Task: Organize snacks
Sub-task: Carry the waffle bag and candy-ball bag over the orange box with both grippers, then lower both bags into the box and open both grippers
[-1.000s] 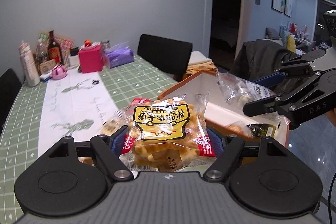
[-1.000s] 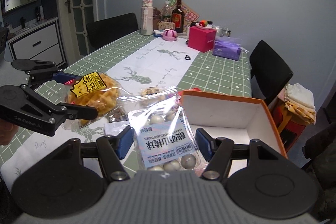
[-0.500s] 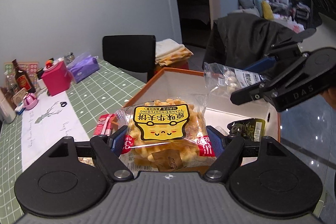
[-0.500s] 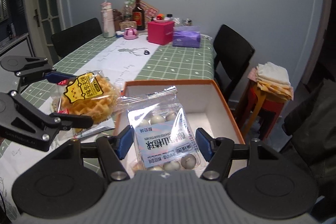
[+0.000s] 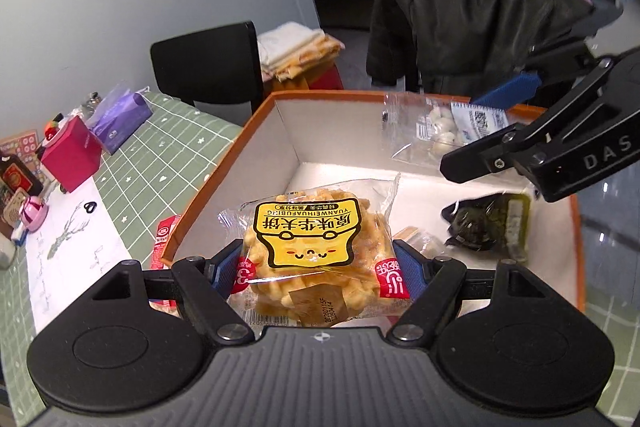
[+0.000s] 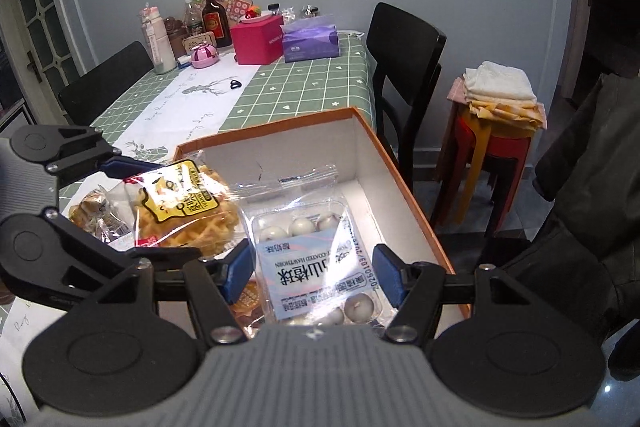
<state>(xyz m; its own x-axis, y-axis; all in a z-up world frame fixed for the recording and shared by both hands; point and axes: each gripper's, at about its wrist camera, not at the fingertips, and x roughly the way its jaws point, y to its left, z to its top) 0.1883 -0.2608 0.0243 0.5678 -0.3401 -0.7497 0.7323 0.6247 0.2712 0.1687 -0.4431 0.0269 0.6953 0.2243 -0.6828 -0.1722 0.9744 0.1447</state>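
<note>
Both hand-held grippers swung off the table side & now sit over the open box vs 1 s ago, each w/ its pack.

Left hand-held gripper (image 5: pixel 320 267): jaws clamped on waffle pack (image 5: pixel 316 247), blue pads pressing both side edges; pack hangs over near corner of orange box (image 5: pixel 224 167), not yet touching floor of it.

Right hand-held gripper (image 6: pixel 314 271): closed on hawthorn ball pack (image 6: pixel 316 267), held above box interior, further along.

Means: transport done, next is prob lower + release.

Waffle pack = clear crinkly wrapper, yellow label w/ smiley, golden lattice cake, red corners.

Ball pack = clear tray, white balls, pale blue label.

Already inside box: dark green packet (image 5: pixel 492 223).

Red packet (image 5: pixel 162 243) lies on table (image 5: pixel 172 131) just outside box wall.
</note>
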